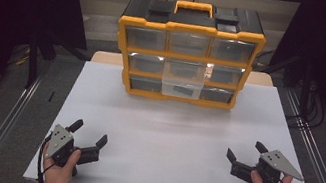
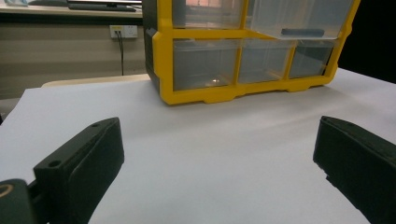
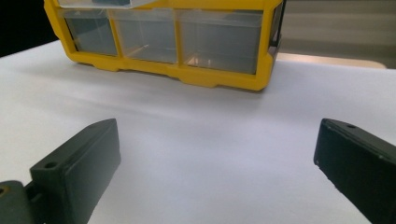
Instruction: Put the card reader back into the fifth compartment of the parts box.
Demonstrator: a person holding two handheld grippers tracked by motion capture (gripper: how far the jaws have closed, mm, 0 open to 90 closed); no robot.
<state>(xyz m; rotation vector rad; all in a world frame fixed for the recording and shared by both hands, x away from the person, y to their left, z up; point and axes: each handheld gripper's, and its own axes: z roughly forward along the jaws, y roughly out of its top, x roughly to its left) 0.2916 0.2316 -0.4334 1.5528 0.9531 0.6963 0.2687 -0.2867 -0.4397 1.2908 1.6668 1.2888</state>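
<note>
Jaws: both pairs standing wide apart, gripping nothing. Left gripper and right gripper hovering at the near corners of the white desk. Yellow drawer cabinet standing upright well ahead, long axis crosswise, fronts facing the person; one middle drawer sticking out.

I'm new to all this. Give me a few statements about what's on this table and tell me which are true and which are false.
1. The yellow drawer cabinet stands at the far side of the white table. True.
2. The left gripper is clamped on a drawer. False: its jaws are open and empty, near the table's front edge.
3. One middle drawer is pulled out. True.
4. The right gripper holds a screwdriver. False: it is open and holds nothing.
</note>
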